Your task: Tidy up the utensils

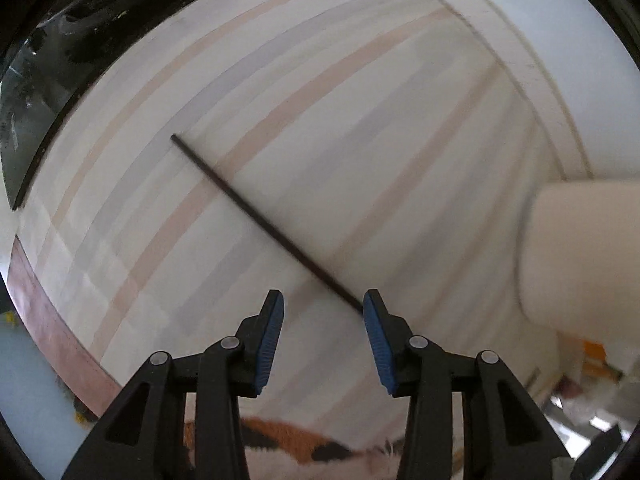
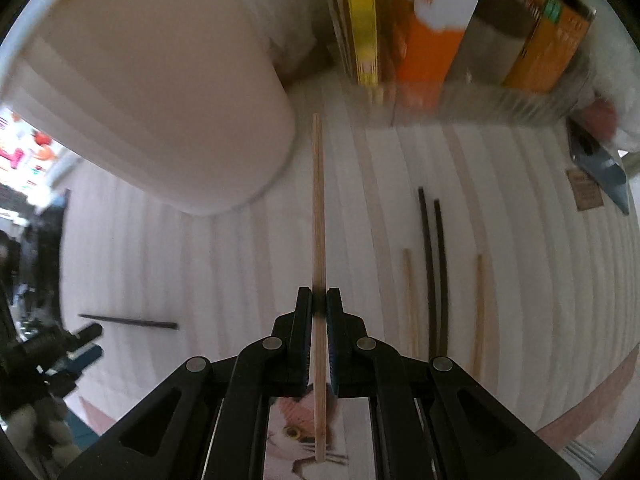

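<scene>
Bamboo chopstick (image 2: 319, 216) pinched in closed right gripper (image 2: 319, 304), tip aimed past white container (image 2: 160, 92). Left gripper (image 1: 323, 320) jaws apart, empty, over dark chopstick (image 1: 256, 216) lying on striped cloth (image 1: 400, 128). Advice: centre jaws across dark stick before closing; keep bamboo one parallel to sorted pairs (image 2: 434, 272).

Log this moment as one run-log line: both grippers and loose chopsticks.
left gripper: open, above dark chopstick | right gripper: shut on wooden chopstick | mat: dark pair, two wooden chopsticks
</scene>
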{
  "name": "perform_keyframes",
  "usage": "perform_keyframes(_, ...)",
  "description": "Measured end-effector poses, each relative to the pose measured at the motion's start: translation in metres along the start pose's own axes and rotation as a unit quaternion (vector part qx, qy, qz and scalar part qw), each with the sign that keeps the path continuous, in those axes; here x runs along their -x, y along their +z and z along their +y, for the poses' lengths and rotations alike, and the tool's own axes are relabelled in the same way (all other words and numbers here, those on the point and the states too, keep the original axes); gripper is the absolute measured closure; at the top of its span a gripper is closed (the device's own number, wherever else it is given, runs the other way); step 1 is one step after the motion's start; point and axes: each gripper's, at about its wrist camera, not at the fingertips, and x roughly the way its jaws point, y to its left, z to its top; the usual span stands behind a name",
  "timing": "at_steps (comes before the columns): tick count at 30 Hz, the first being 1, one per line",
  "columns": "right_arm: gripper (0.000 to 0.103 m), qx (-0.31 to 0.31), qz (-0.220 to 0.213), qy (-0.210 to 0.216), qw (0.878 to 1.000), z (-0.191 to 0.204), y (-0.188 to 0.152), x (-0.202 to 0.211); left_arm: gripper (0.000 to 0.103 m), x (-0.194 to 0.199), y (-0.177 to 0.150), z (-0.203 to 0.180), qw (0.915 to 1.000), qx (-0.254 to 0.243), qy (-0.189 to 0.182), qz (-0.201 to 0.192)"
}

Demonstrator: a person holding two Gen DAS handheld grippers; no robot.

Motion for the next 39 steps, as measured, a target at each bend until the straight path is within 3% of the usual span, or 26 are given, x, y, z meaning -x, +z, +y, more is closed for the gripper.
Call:
perform_keyframes(3,0.096,-0.003,0.007,-0.017,1.000,0.003,-0.002,-0.014,0.070,0.002,0.008,-0.011,0.9982,-0.022,0.043,-0.035)
perform_keyframes(4,0.096,-0.004,0.008,-0.021,1.000,0.004,-0.003,-0.017,0.078,0.001,0.010,-0.017,0.9971,-0.036,0.055,-0.039)
perform_keyframes(5,0.096,-0.004,0.010,-0.025,1.000,0.005,-0.004,-0.021,0.086,0.002,0.010,-0.025,0.9943,-0.060,0.071,-0.053)
perform_keyframes(8,0.096,-0.002,0.016,-0.036,0.999,0.009,-0.009,-0.028,0.093,0.001,0.004,-0.047,0.9824,-0.144,0.093,-0.074)
perform_keyframes(10,0.096,0.004,0.018,-0.042,0.999,0.010,-0.011,-0.030,0.096,0.000,-0.007,-0.061,0.9706,-0.208,0.093,-0.077)
perform_keyframes(12,0.096,0.008,0.020,-0.045,0.999,0.009,-0.016,-0.031,0.096,-0.003,-0.027,-0.078,0.9498,-0.288,0.096,-0.077)
perform_keyframes(14,0.096,0.014,0.023,-0.049,0.998,0.010,-0.021,-0.033,0.096,-0.005,-0.045,-0.084,0.9354,-0.335,0.090,-0.068)
perform_keyframes(16,0.096,0.021,0.028,-0.051,0.998,0.009,-0.026,-0.033,0.096,-0.005,-0.053,-0.083,0.9365,-0.338,0.079,-0.050)
perform_keyframes(20,0.096,0.031,0.041,-0.055,0.997,0.007,-0.034,-0.038,0.090,-0.004,-0.053,-0.068,0.9610,-0.275,0.024,0.015)
perform_keyframes(22,0.096,0.030,0.046,-0.051,0.997,0.008,-0.039,-0.041,0.081,-0.004,-0.057,-0.062,0.9665,-0.254,0.011,0.032)
perform_keyframes(26,0.096,0.033,0.049,-0.051,0.997,0.006,-0.041,-0.041,0.083,-0.002,-0.069,-0.081,0.9571,-0.284,0.060,0.006)
perform_keyframes(27,0.096,0.033,0.049,-0.051,0.997,0.005,-0.040,-0.041,0.087,-0.003,-0.075,-0.087,0.9513,-0.298,0.078,-0.004)
perform_keyframes(28,0.096,0.035,0.049,-0.053,0.997,0.005,-0.041,-0.041,0.099,-0.005,-0.080,-0.092,0.9468,-0.309,0.088,-0.013)
perform_keyframes(35,0.096,0.038,0.044,-0.053,0.997,0.019,-0.032,-0.038,0.100,0.009,-0.096,-0.104,0.9403,-0.329,0.074,-0.049)
perform_keyframes(39,0.096,0.037,0.026,-0.041,0.998,0.008,-0.031,-0.020,0.100,0.051,-0.125,-0.081,0.9330,-0.344,0.053,-0.092)
